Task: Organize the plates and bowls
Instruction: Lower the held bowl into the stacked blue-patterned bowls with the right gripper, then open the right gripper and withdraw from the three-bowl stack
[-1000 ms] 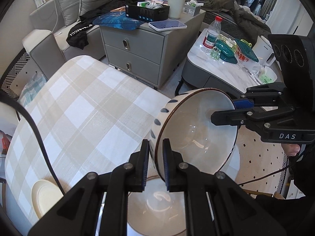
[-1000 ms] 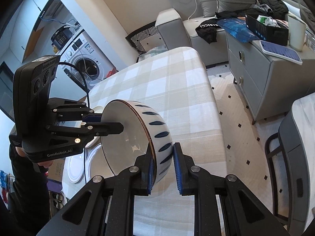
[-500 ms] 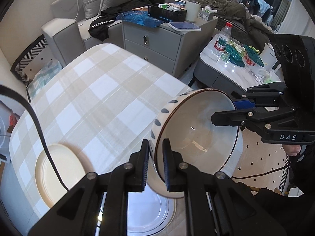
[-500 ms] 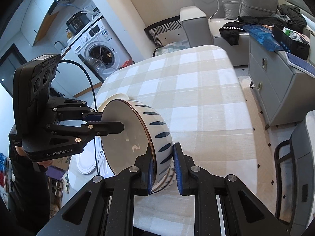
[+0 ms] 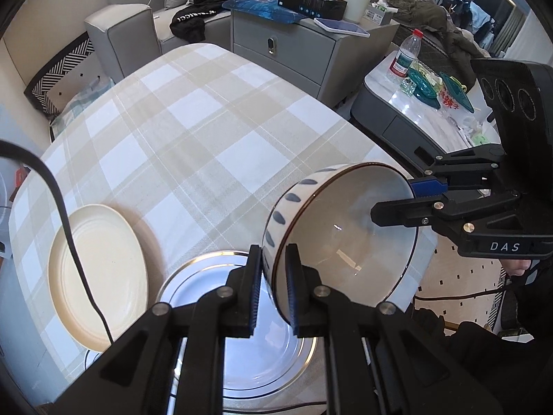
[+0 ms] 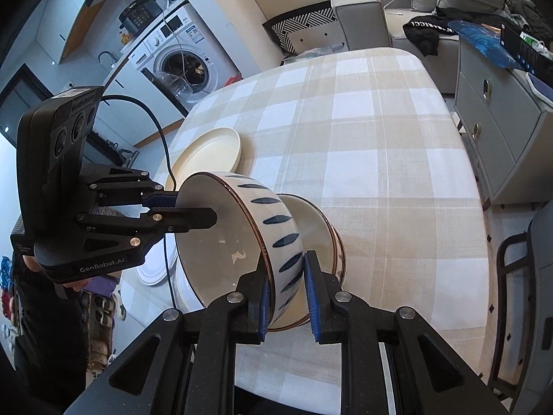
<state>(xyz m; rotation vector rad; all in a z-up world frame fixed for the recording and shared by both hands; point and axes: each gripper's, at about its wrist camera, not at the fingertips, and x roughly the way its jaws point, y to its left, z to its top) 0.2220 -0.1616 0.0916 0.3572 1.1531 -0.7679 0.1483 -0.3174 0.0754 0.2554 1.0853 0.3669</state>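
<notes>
A white bowl with blue leaf marks hangs tilted on its side over the checked table. My left gripper is shut on its near rim, and my right gripper is shut on the opposite rim. From the right wrist, the same bowl sits between my right gripper and my left gripper. Right below the bowl lies a white gold-rimmed plate, partly hidden by it. To its left lies a cream plate, also seen as the cream plate from the right wrist.
A black cable crosses the cream plate. A grey drawer cabinet and sofa stand past the table's far end, and a side table with a bottle to the right. A washing machine stands far left, a dark chair at the right.
Both grippers carried the bowl together across the table and slightly down. The cream plate and the gold-rimmed plate have come fully into view beneath it. Both grips are unchanged.
</notes>
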